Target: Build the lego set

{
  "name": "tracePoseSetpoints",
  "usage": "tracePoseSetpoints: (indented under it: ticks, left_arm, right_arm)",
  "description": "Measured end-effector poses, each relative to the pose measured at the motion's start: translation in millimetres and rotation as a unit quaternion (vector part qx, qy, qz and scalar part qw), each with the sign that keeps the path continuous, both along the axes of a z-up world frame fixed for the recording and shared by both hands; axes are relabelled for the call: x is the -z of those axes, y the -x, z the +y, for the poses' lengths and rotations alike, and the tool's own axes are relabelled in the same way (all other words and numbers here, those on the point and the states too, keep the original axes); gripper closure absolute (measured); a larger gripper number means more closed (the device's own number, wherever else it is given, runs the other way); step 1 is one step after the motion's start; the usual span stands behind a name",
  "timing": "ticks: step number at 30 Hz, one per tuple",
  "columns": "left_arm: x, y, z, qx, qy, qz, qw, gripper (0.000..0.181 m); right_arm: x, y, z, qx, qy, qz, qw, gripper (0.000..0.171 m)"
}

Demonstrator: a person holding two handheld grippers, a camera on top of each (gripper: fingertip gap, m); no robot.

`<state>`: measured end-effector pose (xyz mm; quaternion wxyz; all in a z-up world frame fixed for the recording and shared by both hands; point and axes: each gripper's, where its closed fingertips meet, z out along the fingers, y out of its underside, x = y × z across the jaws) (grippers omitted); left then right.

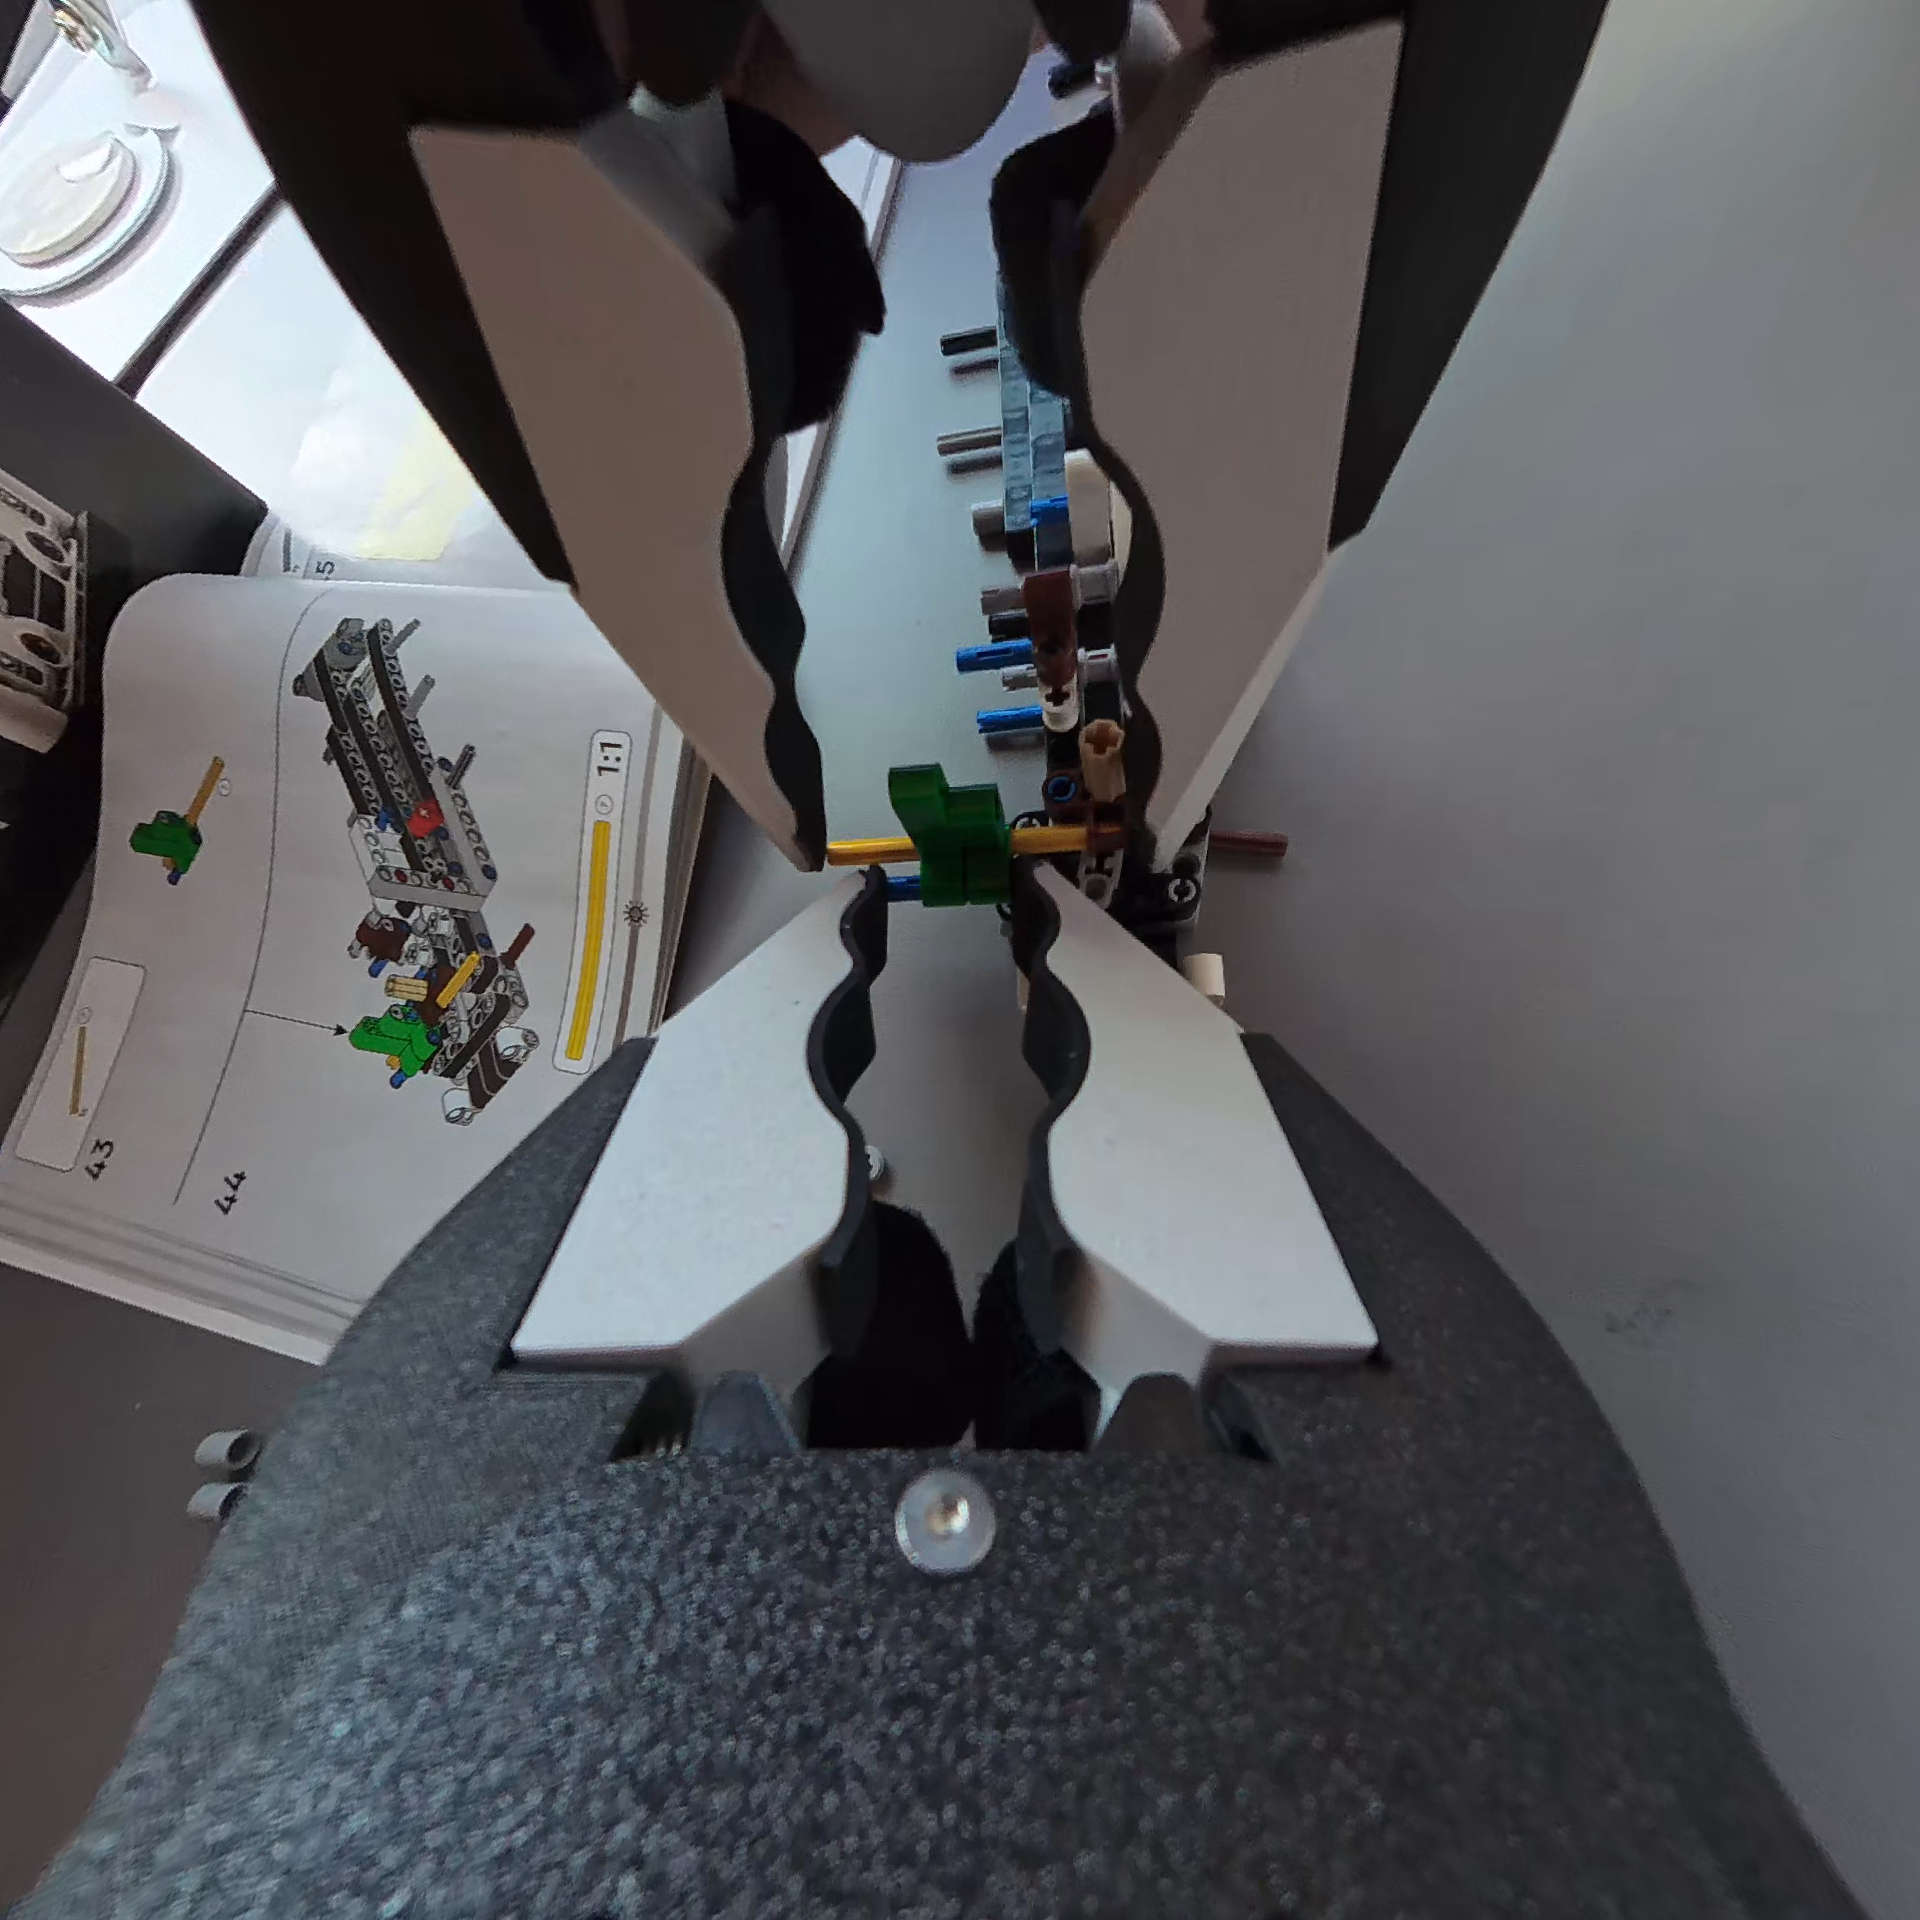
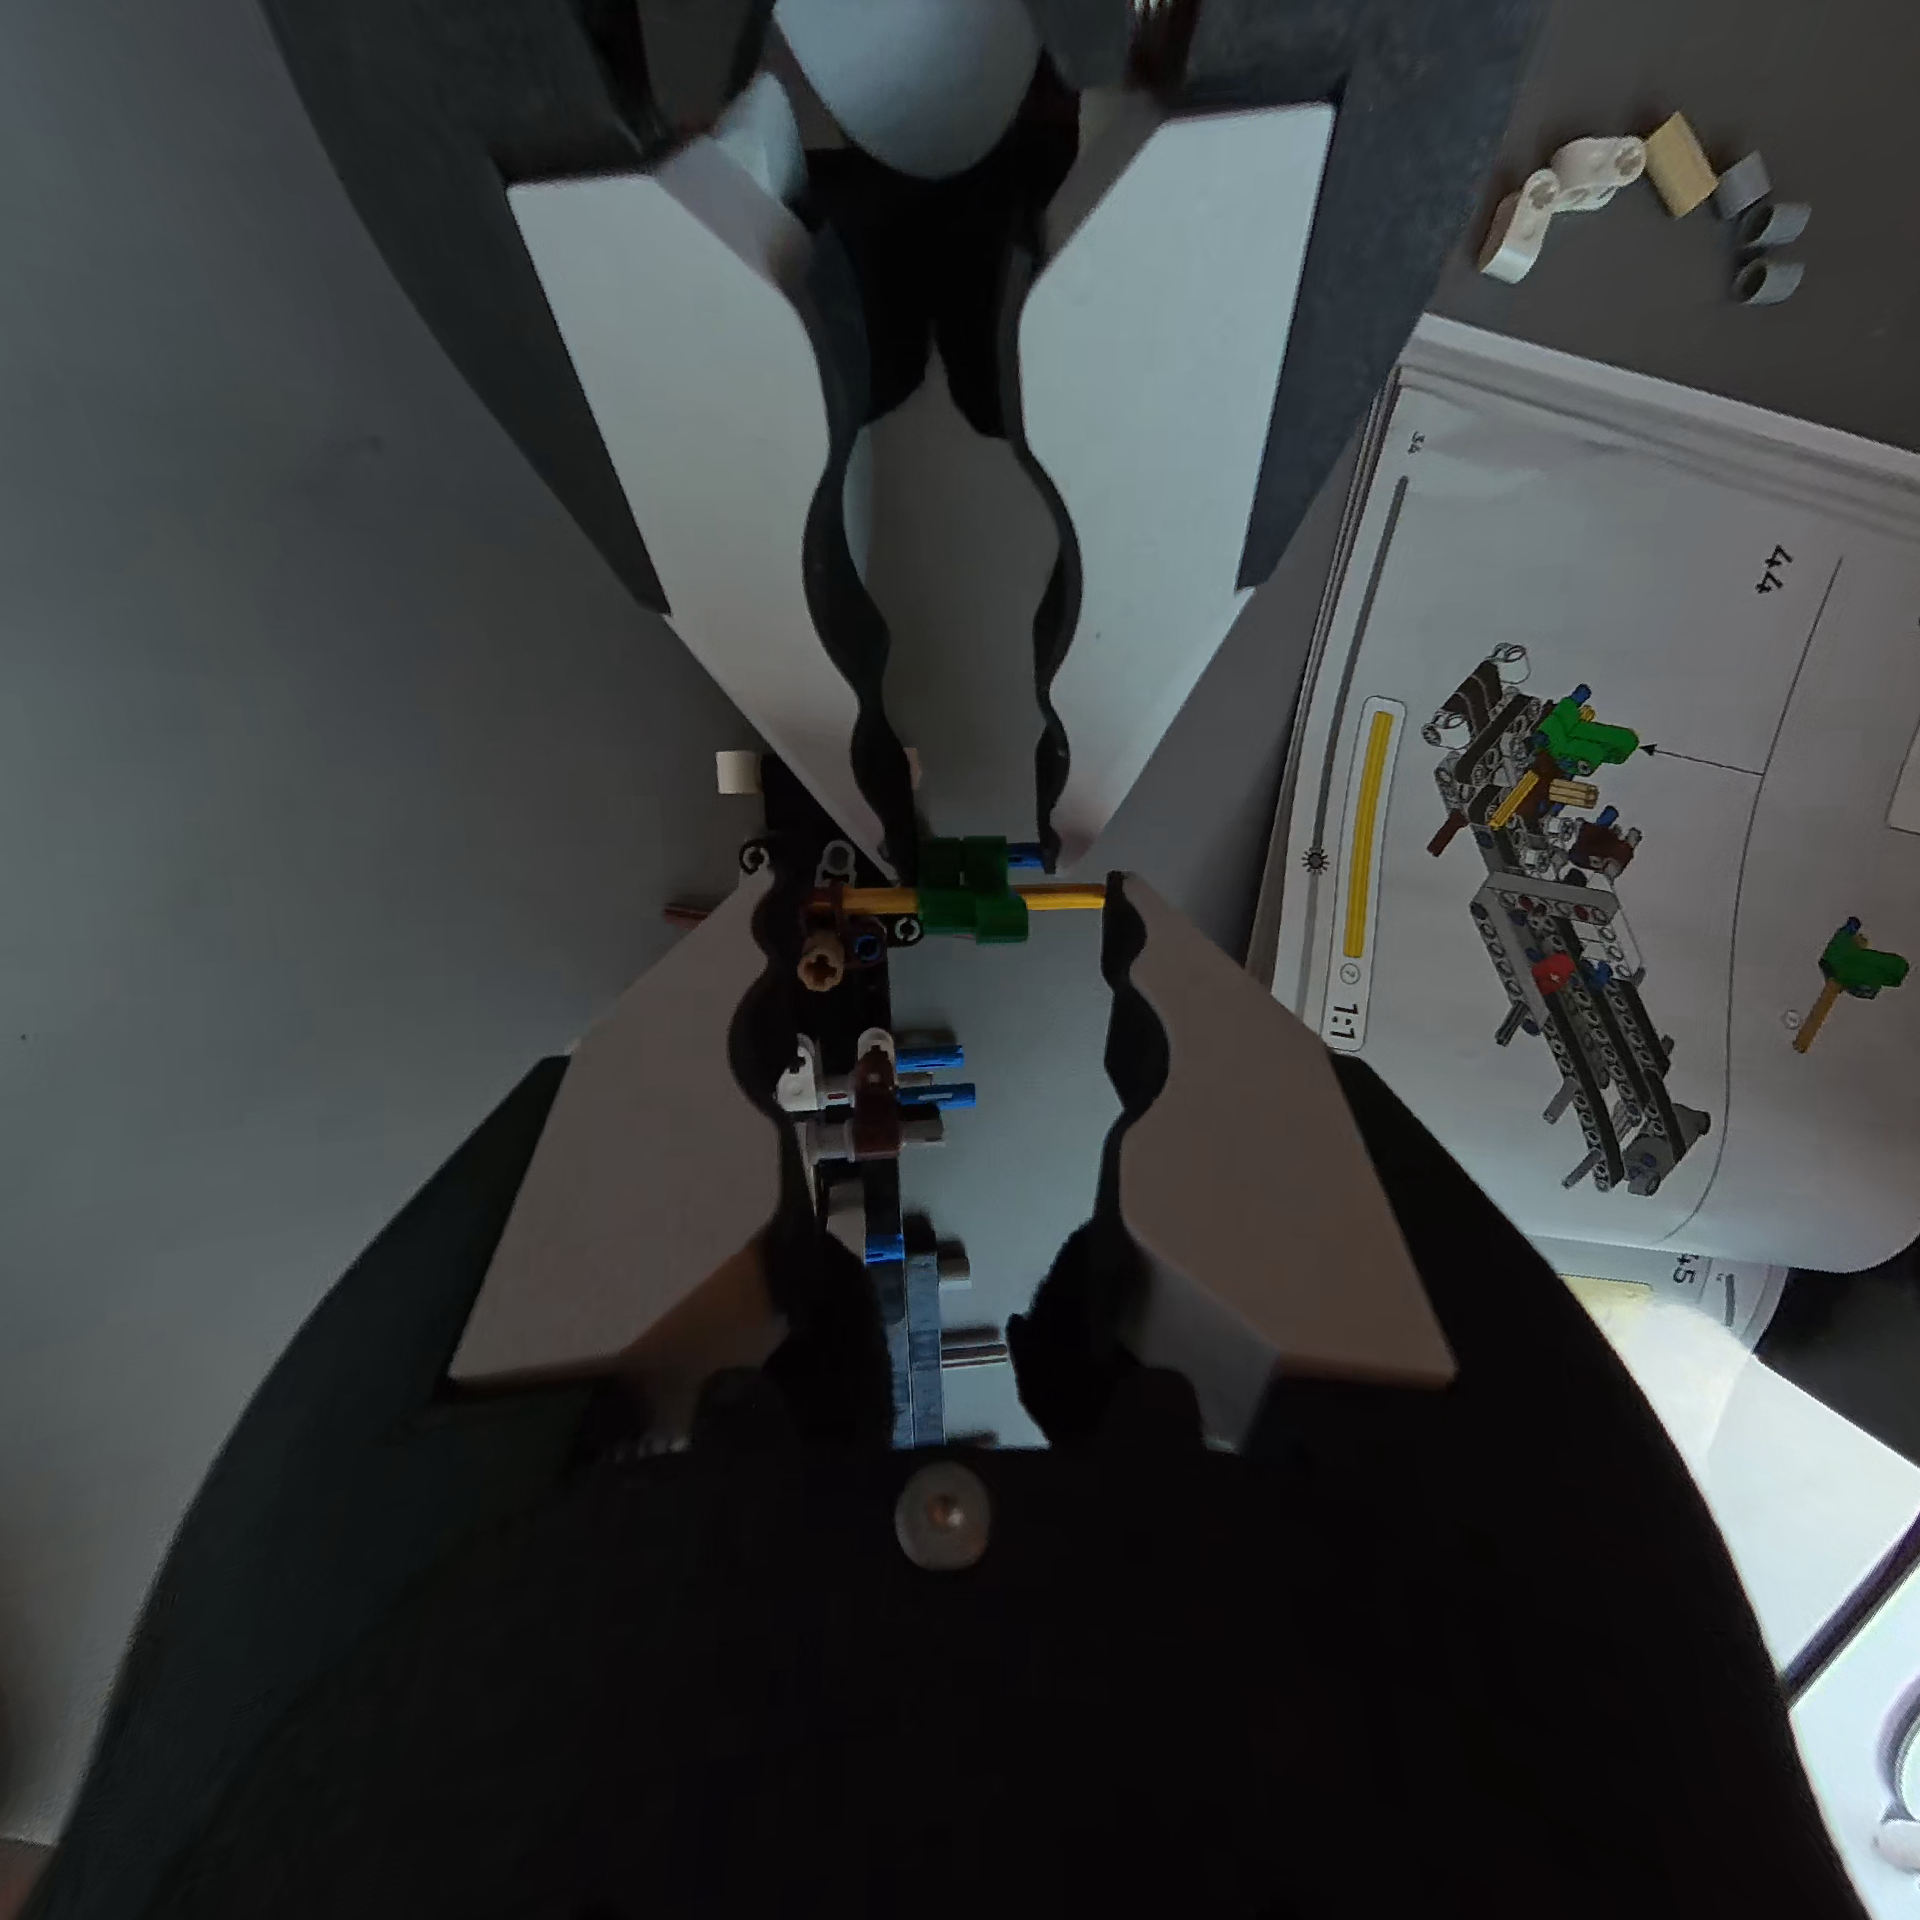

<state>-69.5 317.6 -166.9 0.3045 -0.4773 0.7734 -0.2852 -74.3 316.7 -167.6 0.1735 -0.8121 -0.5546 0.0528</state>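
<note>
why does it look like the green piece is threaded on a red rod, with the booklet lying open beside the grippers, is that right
Not quite: the rod through the green piece is yellow, not red, as the left wrist view shows. The rest holds: the green piece is threaded on it, and the booklet lies open beside the grippers.

1. Your left wrist view is bright; daylight glares off the instruction booklet (image 1: 343, 852) at upper left.
2. Your right wrist view is dim, and the right claw (image 2: 940, 914) body is nearly black.
3. Both views bend at the edges, with near parts soft.
</note>
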Motion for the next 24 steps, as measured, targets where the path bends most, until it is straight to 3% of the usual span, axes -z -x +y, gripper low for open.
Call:
tracePoseSetpoints:
  ticks: [24]
  left_arm:
    - [-0.2, -2.8, 3.3, -0.016, -0.003, -0.003, 1.0, 0.159]
  right_arm:
    - [2.1, -2.7, 4.2, 0.016, -0.016, 0.013, 1.0, 0.116]
